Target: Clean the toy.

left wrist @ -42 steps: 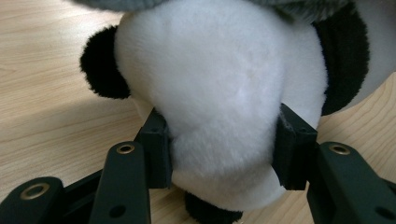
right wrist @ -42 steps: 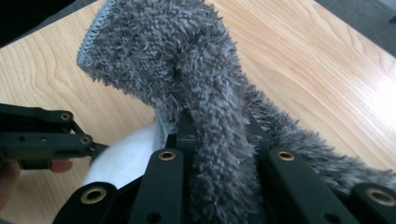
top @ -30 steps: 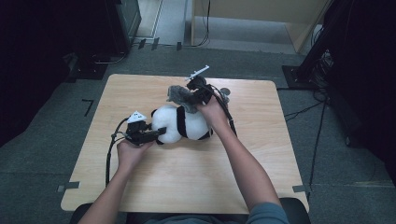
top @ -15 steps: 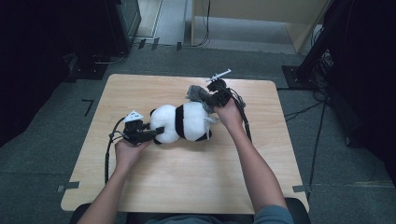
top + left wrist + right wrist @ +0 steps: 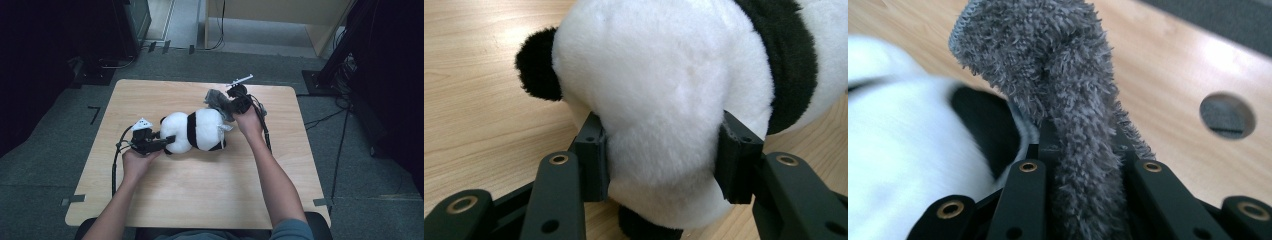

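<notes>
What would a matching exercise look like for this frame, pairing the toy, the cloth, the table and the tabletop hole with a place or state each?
Things:
1. panda plush
2. grey cloth
3. wooden table
4. round hole

Places or states:
A. pinched in the right gripper
B. bears the toy
C. squeezed at its white end by the left gripper
D. cut in the tabletop, beyond the cloth

Pairs: 1-C, 2-A, 3-B, 4-D

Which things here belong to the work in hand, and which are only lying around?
In use:
- panda plush toy, held by left gripper
- grey fuzzy cloth, pinched in right gripper

Lying about:
- wooden table, only the support
- black stands on the floor
</notes>
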`<state>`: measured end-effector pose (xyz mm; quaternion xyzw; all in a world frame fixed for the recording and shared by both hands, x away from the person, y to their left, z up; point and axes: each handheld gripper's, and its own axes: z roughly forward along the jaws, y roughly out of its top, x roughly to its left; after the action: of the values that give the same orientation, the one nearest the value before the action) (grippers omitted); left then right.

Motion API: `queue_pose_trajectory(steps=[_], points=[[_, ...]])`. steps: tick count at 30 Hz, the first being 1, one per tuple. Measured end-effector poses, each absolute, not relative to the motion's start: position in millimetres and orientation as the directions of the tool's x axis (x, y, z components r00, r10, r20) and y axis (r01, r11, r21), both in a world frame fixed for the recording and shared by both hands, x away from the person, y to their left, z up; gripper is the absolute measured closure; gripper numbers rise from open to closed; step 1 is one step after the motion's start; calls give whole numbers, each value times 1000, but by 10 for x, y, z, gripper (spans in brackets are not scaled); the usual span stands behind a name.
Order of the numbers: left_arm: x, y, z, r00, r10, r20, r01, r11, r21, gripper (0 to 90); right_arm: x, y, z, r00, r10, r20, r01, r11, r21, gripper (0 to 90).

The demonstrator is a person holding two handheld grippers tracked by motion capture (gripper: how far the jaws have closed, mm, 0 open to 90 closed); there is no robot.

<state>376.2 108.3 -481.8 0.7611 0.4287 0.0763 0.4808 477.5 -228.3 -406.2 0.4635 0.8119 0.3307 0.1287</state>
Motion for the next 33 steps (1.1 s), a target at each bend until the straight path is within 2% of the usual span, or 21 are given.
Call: queue_pose_trajectory(steps=[5, 10, 16, 23, 29, 33], points=[[3751, 1073, -4807, 618, 726, -301, 583, -166, 795, 488, 4732, -2078, -3707, -585, 806, 91, 610, 364, 704, 767], [3744, 1067, -4795, 619, 729, -292, 578, -171, 798, 488, 4677, -1658, -3570, -660, 749, 59, 555, 433, 711, 765], [3733, 1063, -4783, 618, 728, -296, 579, -167, 798, 488, 4666, -1114, -3608, -720, 693, 49, 526, 498, 689, 763], [3731, 1066, -4785, 619, 729, -293, 577, -169, 799, 484, 4617, -680, -3826, -761, 647, 53, 528, 570, 630, 756], [3741, 1069, -4795, 612, 732, -299, 586, -166, 793, 485, 4635, -731, -3936, -758, 648, 73, 541, 562, 625, 753], [3747, 1077, -4800, 610, 732, -304, 590, -163, 791, 485, 4663, -880, -3935, -743, 668, 49, 556, 574, 602, 753]])
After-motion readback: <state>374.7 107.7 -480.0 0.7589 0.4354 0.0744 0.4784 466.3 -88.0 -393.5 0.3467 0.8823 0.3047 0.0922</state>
